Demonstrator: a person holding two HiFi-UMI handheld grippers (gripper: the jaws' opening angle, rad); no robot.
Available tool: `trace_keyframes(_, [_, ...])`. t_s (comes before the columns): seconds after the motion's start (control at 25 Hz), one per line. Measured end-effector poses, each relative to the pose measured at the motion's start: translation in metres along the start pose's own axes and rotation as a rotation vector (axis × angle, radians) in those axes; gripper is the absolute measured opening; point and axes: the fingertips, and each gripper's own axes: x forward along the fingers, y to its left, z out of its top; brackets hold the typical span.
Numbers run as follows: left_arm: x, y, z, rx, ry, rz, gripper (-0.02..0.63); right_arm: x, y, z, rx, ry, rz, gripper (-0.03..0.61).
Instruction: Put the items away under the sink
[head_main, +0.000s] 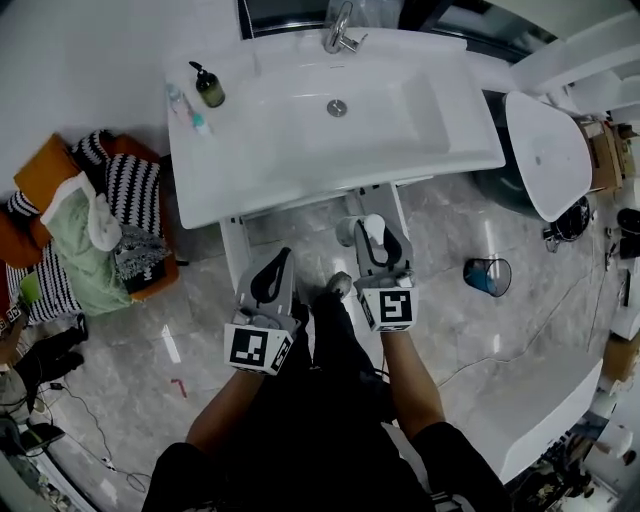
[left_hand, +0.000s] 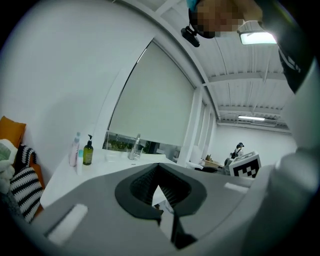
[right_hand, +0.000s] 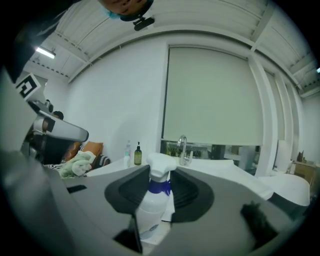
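Bathroom from overhead, pale marble-look floor. At far left, one orange basket (head_main: 40, 165) heaped with striped and pale green cloths (head_main: 95, 225).

Next along, one white sink (head_main: 300, 175) set against the wall, with one chrome faucet (head_main: 340, 35) at the back and one round drain (head_main: 337, 107) in the basin. On the sink's left ledge, two containers close together: one dark pump bottle (head_main: 209, 86) and, just beside it toward the front edge, one slim bottle (head_main: 188, 108) with a teal band.

Below the sink's front edge, two grippers side by side, both aimed toward the sink, on two bare forearms (head_main: 225, 415). At centre left, the left gripper (head_main: 277, 262), clenched, pad tips meeting with nothing between them, one marker cube (head_main: 260, 348) at its rear. Just ahead of it, one white cabinet frame (head_main: 232, 250) under the sink.

At centre right, the right gripper (head_main: 383, 238), carrying a second cube and grasping one white spray bottle (head_main: 372, 230). Pads pressed on the bottle's sides, bottle upright, blue collar and white trigger head rising above the jaws, just in front of the space below the basin and not yet inside it.

Further right, one small blue bin (head_main: 489, 276) on the floor. Beyond it, one white oval fixture (head_main: 545, 150) near the right edge.
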Motion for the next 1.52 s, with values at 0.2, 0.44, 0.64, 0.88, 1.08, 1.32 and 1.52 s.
trace_keyframes(0.2, [-0.004,-0.008,-0.01,0.005,0.012,-0.03,0.005,-0.019,0.002,-0.006,-0.017,-0.005,-0.035,0.138])
trace_keyframes(0.44, [0.003,-0.026,-0.018,0.019,0.018,-0.042,0.005,-0.041,-0.008,-0.022,-0.009,0.019,-0.055,0.138])
trace_keyframes(0.64, [0.009,-0.035,-0.035,0.004,0.008,-0.009,0.005,-0.052,-0.021,-0.049,-0.01,0.041,-0.065,0.138])
trace_keyframes(0.88, [0.016,-0.049,-0.072,0.005,0.003,0.0,0.005,-0.056,-0.036,-0.095,-0.005,0.039,-0.067,0.138])
trace_keyframes(1.08, [0.023,-0.042,-0.108,0.005,-0.022,0.033,0.005,-0.048,-0.039,-0.138,-0.005,0.021,-0.065,0.138])
trace_keyframes(1.32, [0.032,-0.026,-0.158,-0.01,-0.024,0.008,0.005,-0.029,-0.031,-0.2,0.03,0.05,-0.06,0.138])
trace_keyframes(1.52, [0.038,-0.01,-0.205,-0.035,-0.01,-0.004,0.005,-0.008,-0.025,-0.255,0.038,0.042,-0.069,0.138])
